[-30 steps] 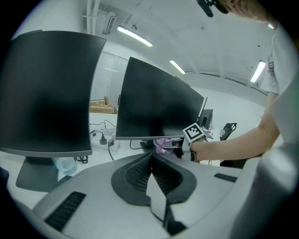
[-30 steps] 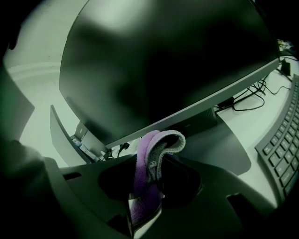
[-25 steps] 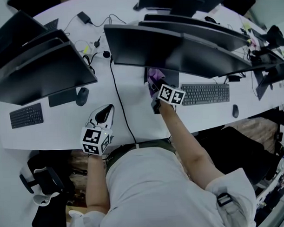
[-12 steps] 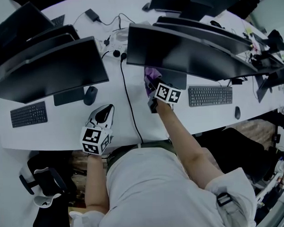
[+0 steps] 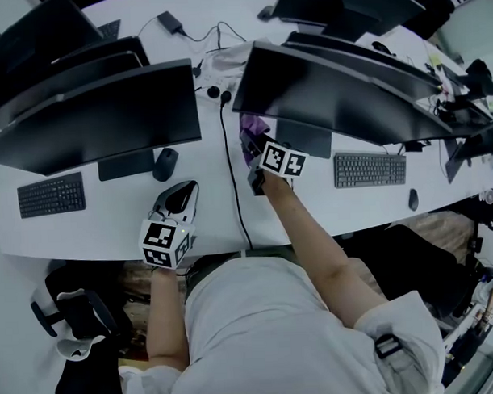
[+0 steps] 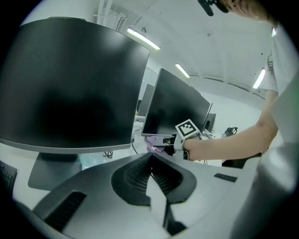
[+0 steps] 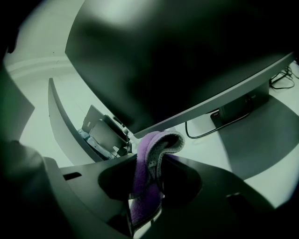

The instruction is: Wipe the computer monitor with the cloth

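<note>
Head view: arm (image 5: 305,224) outstretched, right gripper (image 5: 254,147) pinching cloth (image 5: 249,126)

Purple-grey cloth (image 7: 148,156), folded over, pinched in right gripper (image 7: 148,179) jaws, just beside dark monitor's (image 7: 177,56) lower edge

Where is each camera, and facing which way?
Head view: on the person's head, facing steeply down at the desk; torso, arms, left hand-held gripper and right hand-held gripper show.
Left gripper view: on the left one, along shut, empty jaws toward the monitor; right forearm shows.
Right gripper view: on the right one, facing up at that monitor's lower edge; own body not discernible.
Shared: the purple cloth in the right jaws.
</note>
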`<state>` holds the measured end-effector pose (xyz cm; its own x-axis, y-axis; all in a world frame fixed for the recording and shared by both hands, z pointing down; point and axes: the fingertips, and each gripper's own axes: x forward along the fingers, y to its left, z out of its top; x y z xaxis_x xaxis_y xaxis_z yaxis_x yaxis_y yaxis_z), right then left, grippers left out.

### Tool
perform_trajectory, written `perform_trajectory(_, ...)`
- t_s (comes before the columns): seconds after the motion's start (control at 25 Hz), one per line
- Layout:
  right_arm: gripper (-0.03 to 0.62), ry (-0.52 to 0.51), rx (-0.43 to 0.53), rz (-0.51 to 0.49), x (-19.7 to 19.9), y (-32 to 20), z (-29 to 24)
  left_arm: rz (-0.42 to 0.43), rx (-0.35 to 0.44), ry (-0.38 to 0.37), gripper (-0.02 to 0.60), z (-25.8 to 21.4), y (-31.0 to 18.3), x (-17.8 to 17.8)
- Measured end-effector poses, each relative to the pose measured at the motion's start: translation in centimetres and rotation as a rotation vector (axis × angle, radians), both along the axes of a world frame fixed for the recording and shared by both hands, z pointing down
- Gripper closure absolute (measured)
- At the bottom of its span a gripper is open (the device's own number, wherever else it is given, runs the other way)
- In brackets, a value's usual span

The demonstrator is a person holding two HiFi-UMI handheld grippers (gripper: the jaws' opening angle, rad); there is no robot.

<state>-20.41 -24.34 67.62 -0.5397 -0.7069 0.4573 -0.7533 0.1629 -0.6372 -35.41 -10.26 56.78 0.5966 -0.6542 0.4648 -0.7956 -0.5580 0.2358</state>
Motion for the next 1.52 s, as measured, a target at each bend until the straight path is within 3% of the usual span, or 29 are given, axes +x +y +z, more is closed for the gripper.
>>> perform_trajectory(0.64,0.461,-0.058,0.022,-0.097,-7.4,-1.0,-1.6,-0.025,-0.009,0.009,0.58,0.4,-0.3,-2.4)
perform_trajectory(0.92,0.461,-0.137,0.053,-0.166,-10.4,-2.0,-3.4,-0.042,-0.008,0.01,0.58,0.3,-0.2,-3.2)
perform_trajectory(1.16,0.461,-0.214,0.044,-0.148,-11.0,-3.4,-3.9,-0.058,-0.017,0.009,0.58,0.6,-0.1,-3.8)
perform_trajectory(1.52,0.462,-0.241,0.031,-0.101,-9.8,-5.4,-3.9,-0.065,-0.027,0.01,0.58,0.6,-0.3,-4.1)
